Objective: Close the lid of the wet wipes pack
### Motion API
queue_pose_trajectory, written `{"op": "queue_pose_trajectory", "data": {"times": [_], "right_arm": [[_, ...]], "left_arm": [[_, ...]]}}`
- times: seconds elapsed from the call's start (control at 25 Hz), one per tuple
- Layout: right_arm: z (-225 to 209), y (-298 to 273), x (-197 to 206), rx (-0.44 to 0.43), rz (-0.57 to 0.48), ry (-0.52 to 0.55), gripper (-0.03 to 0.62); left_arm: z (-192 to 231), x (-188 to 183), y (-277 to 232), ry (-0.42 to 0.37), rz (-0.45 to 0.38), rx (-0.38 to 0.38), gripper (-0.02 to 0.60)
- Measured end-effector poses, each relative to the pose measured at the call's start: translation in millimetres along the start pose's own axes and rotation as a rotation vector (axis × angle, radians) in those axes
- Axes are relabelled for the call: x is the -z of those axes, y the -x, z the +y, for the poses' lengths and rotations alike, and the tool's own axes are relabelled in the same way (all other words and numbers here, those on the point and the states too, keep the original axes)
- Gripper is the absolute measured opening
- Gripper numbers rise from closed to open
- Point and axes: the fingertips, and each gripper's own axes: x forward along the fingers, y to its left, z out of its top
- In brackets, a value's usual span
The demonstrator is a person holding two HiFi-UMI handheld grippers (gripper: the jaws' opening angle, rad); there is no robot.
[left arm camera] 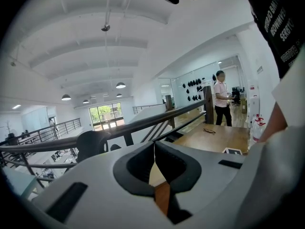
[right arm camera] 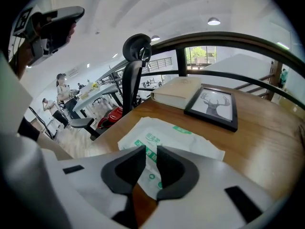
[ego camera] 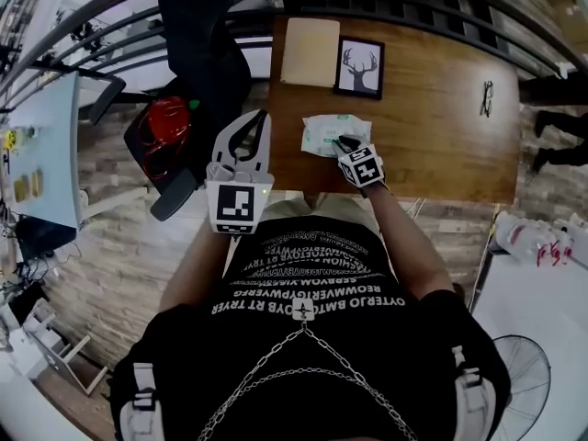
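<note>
Jaws, right gripper (right arm camera: pixel 151 150) (narrow gap), directly over wet wipes pack (right arm camera: pixel 187 138).

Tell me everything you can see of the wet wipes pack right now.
The wet wipes pack is a soft white plastic pouch with green print, slightly crumpled. It lies flat on the wooden table near its front edge, in front of the deer picture. The right gripper is low over its near part, fingers slightly apart; contact cannot be confirmed. The lid cannot be made out.
</note>
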Motion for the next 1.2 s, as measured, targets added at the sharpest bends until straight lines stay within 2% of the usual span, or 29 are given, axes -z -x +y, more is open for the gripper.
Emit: {"op": "queue_pose_trajectory", "data": {"times": [0.12,0.36,0.52,0.68,0.96,1.2], "right_arm": [[-5,-3,2,0.037,0.011,-0.002,0.04],[-2,-4,5,0.105,0.024,0.082,0.034],[-1,2,4,0.115,0.053,0.042,0.029],[1,28,-12,0.146,-0.06,0.027,0.015],[-10,93,-38,0.255,-0.222,-0.054,0.015],[-4,163,-78,0.313,-0.384,-0.057,0.014]], "left_arm": [[1,2,4,-0.007,0.004,0.005,0.028],[1,-2,12,-0.02,-0.013,0.01,0.028],[2,-5,18,-0.028,-0.028,0.019,0.028],[8,-7,25,-0.027,-0.048,0.017,0.028],[5,-21,32,-0.03,-0.1,0.046,0.028],[0,-34,38,-0.022,-0.15,0.086,0.028]]}}
